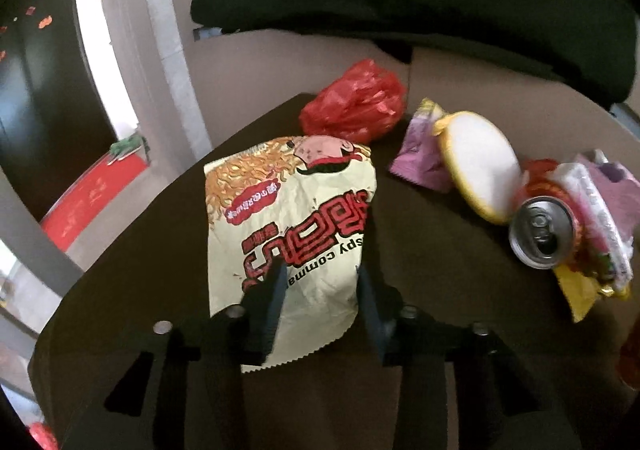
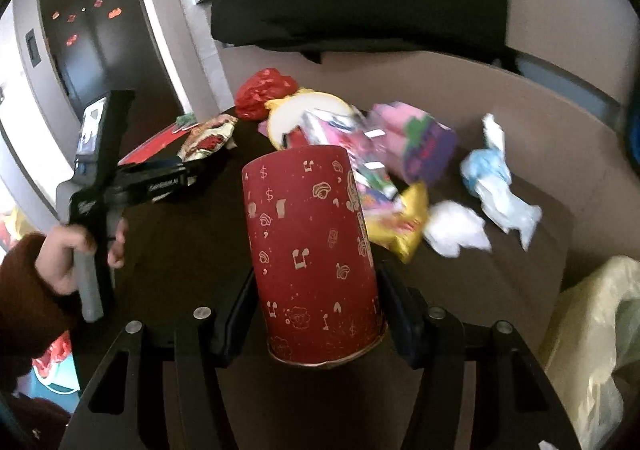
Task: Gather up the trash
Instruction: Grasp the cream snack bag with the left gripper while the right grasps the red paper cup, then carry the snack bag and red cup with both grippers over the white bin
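A cream noodle-snack bag (image 1: 296, 210) with red print runs between the fingers of my left gripper (image 1: 320, 282), which is shut on its lower part. From the right wrist view that gripper (image 2: 192, 166) shows at the left, the scrunched bag (image 2: 208, 138) at its tip, with a hand (image 2: 60, 258) in a brown sleeve on its handle. My right gripper (image 2: 316, 278) is shut on a red paper cup (image 2: 312, 242) with gold drawings, held nearly upright over the dark table (image 2: 180, 250).
More trash lies at the table's far side: a red plastic bag (image 1: 354, 106), a yellow-rimmed white lid (image 1: 476, 166), a drink can (image 1: 542, 230), a purple wrapper (image 1: 420, 154), a pink box (image 2: 424, 142), white tissue (image 2: 452, 228) and crumpled blue plastic (image 2: 492, 178). A pale yellow bin bag (image 2: 592, 330) stands at the right.
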Motion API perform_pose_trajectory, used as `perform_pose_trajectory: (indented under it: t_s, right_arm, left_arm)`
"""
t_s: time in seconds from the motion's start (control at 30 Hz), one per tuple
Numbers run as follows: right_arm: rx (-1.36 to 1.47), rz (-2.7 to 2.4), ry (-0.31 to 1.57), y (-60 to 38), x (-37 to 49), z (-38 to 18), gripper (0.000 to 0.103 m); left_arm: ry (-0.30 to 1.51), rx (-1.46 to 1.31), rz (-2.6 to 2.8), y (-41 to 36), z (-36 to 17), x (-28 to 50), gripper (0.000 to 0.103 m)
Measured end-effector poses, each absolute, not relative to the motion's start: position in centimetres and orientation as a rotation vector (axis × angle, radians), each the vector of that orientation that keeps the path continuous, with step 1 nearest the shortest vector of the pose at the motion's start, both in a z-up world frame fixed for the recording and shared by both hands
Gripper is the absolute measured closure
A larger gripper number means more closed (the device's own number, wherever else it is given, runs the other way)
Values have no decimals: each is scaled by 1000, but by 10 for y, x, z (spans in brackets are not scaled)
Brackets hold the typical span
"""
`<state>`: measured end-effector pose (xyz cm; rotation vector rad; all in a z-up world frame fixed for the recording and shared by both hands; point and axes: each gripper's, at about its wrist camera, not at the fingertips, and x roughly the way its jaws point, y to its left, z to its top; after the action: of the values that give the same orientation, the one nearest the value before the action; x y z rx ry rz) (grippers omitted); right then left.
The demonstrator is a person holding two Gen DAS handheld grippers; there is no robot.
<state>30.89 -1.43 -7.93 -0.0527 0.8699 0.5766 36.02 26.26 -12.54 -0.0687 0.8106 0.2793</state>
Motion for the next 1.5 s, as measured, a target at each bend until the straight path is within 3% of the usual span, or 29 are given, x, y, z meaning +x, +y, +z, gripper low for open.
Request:
perform_pose_trajectory:
  t_s: [0.2,0.47,0.83,1.5]
  right_arm:
    - [-18,575,875,-17,305,-92,47]
    - [22,568,866,-27,286,-92,47]
    - [52,530,873,-44,266,-97,47]
    - [44,383,642,-102,236,-3,47]
  left_arm:
    - [747,-51,262,253,-105,344,83]
    - [690,-159,55,221,-67,283,84]
    - [772,-253,-163,166,-75,233,84]
    - [473,-66,-171,90,25,202,84]
